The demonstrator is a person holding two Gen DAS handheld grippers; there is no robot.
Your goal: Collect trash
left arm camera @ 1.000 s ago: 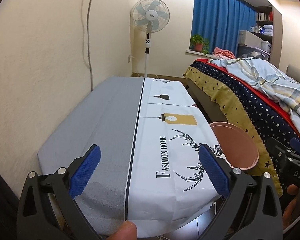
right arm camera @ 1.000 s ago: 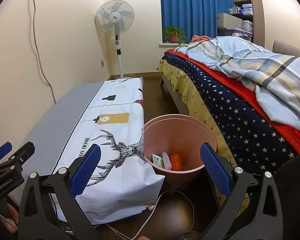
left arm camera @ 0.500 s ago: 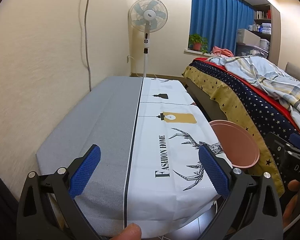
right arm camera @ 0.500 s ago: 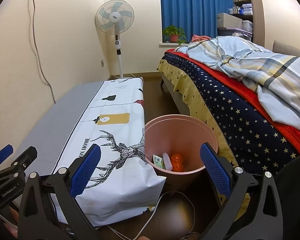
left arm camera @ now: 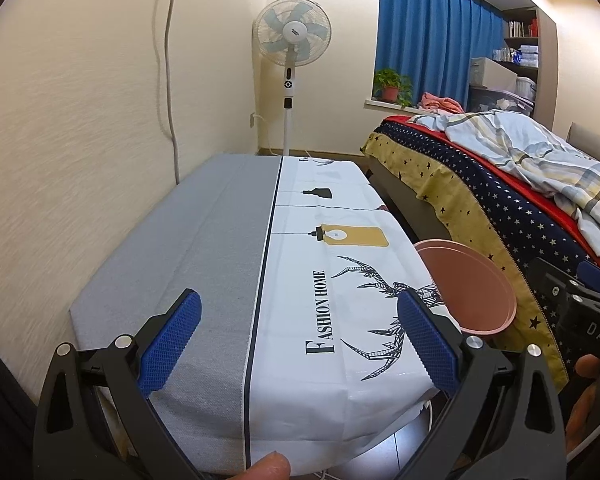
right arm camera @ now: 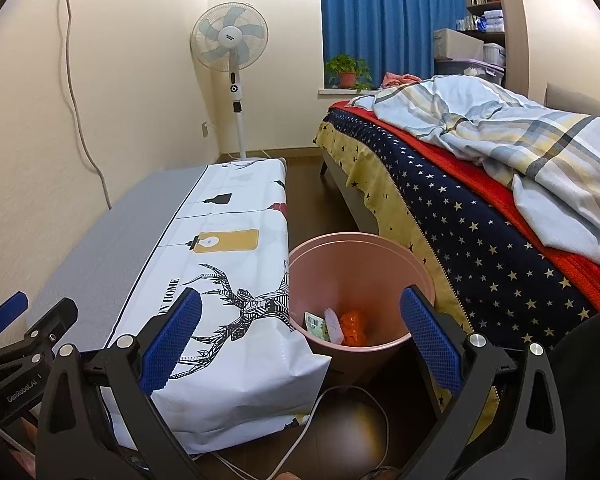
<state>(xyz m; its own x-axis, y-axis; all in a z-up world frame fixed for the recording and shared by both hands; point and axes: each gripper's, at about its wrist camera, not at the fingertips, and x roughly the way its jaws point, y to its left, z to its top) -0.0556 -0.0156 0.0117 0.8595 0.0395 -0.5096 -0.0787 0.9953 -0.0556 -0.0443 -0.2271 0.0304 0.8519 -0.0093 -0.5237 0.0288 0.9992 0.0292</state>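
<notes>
A pink waste bin [right arm camera: 356, 264] stands on the floor between the covered table and the bed. Inside it lie an orange wrapper [right arm camera: 352, 328], a white scrap [right arm camera: 333, 322] and a green-and-white packet [right arm camera: 315, 323]. My right gripper [right arm camera: 300, 340] hangs open just in front of the bin, nothing between its blue pads. My left gripper [left arm camera: 298, 344] is open over the near end of the table [left arm camera: 220, 240], holding nothing. The bin's rim [left arm camera: 466, 280] shows at the right of the left wrist view. No loose trash shows on the tabletop.
The table cloth is grey on the left and white with a deer print [left arm camera: 384, 300]. A bed [right arm camera: 480, 184] with a starred cover and striped blanket fills the right. A standing fan [right arm camera: 230, 44] is at the far wall. A white cable [right arm camera: 340, 412] lies on the floor.
Both grippers have stayed open. The views shift only slightly; the left gripper has drifted back a little from the table.
</notes>
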